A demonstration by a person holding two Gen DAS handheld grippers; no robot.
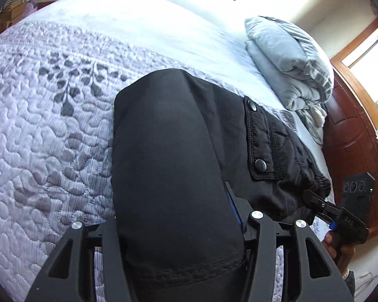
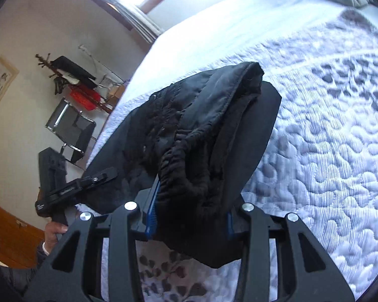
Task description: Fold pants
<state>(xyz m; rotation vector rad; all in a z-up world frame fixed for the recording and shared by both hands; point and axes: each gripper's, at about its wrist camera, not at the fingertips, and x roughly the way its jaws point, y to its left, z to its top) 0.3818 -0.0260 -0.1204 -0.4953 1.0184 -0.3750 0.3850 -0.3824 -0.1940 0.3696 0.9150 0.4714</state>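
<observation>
Black pants (image 1: 168,138) hang folded over the quilted bed, held up by both grippers. My left gripper (image 1: 176,214) is shut on a wide smooth fold of them, and the cloth hides its fingertips. A pocket flap (image 1: 262,141) with two metal snaps shows to the right. My right gripper (image 1: 308,196) appears at the right edge, pinching the gathered elastic band. In the right wrist view the right gripper (image 2: 191,209) is shut on the bunched elastic waistband (image 2: 184,156) of the pants (image 2: 204,115). The left gripper (image 2: 111,172) grips the cloth's left edge there.
A lavender quilted bedspread (image 1: 50,125) with a leaf print covers the bed. A folded grey blanket (image 1: 287,60) lies by the wooden headboard (image 1: 352,138). Beside the bed stand a chrome chair (image 2: 70,128) and a coat rack (image 2: 68,75).
</observation>
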